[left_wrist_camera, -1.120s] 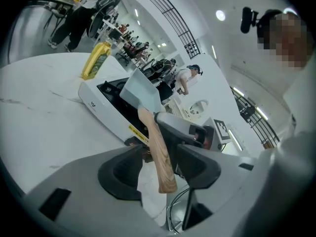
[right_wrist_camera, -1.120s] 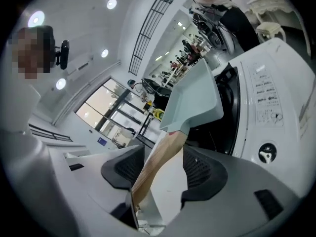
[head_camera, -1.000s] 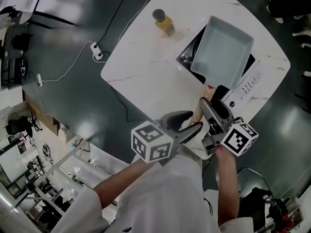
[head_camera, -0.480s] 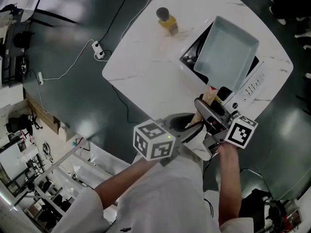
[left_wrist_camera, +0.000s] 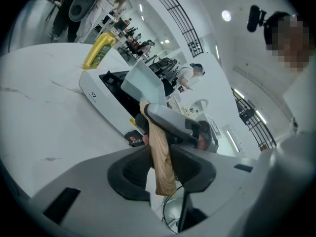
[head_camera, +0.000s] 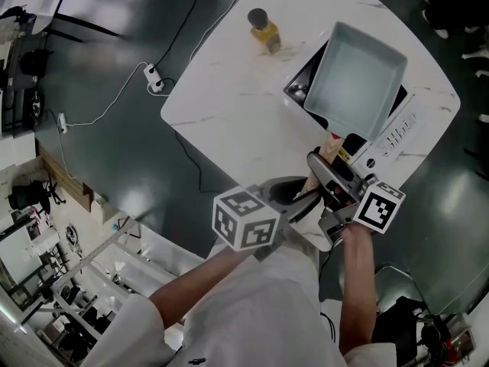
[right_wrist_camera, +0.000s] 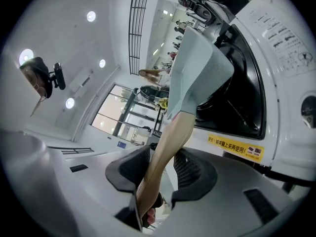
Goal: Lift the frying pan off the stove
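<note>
A square pale blue-grey frying pan (head_camera: 356,80) sits on the black top of a white stove (head_camera: 397,128). Its wooden handle (head_camera: 328,147) points toward me. My left gripper (head_camera: 294,197) holds the handle's free end (left_wrist_camera: 160,152), both pads against the wood, jaws still closing. My right gripper (head_camera: 332,176) straddles the handle (right_wrist_camera: 168,147) nearer the pan (right_wrist_camera: 197,68); its jaws are closing with the wood between them, and the left pad touches while the other side looks barely apart.
The stove (left_wrist_camera: 106,100) stands at the right edge of a white marble table (head_camera: 229,105). A yellow bottle with a dark cap (head_camera: 263,30) stands beyond the stove's far corner. A power strip (head_camera: 153,81) with cables lies on the dark floor at the left.
Both grippers have narrowed their jaws around the wooden handle. The left gripper has shifted slightly right onto the handle's end. The pan has stayed on the stove.
</note>
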Demonstrator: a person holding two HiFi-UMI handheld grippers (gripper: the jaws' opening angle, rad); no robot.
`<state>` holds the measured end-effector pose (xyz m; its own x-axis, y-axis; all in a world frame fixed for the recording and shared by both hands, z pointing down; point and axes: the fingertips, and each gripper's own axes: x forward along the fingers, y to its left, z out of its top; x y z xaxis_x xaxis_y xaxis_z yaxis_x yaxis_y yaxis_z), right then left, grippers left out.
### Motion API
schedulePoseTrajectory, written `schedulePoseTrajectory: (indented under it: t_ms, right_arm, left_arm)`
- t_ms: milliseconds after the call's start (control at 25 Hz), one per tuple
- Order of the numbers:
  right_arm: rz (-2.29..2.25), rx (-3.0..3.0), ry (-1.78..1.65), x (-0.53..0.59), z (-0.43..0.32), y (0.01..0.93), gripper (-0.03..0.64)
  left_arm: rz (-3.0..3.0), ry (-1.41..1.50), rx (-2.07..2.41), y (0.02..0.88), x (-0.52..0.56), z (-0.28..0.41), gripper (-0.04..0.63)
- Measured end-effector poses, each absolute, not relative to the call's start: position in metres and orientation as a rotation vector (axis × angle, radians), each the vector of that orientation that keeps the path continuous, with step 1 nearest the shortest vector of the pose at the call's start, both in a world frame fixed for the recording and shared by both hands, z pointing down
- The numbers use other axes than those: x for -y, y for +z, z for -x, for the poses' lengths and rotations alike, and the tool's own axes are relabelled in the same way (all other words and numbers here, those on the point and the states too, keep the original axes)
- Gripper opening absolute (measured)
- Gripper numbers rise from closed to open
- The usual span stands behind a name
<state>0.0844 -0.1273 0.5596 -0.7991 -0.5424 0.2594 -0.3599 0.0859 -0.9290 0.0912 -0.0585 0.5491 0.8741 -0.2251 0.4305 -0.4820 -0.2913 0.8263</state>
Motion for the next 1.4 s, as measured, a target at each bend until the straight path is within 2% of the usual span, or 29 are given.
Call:
schedulePoseTrajectory:
  t_ms: [400,1400]
  right_arm:
    - [0.886,-2.242,-1.736,0.124,-0.080,0.533,0.140]
    - [1.011,-2.291,-1.319,0.047,-0.087,0.335,0.144]
  left_arm:
    - [-1.932,0.261,0.532,0.527,0.054,-0.088,0.118]
    - [-2.276,0.207,0.420,0.347,-0.022,-0.083,0.123]
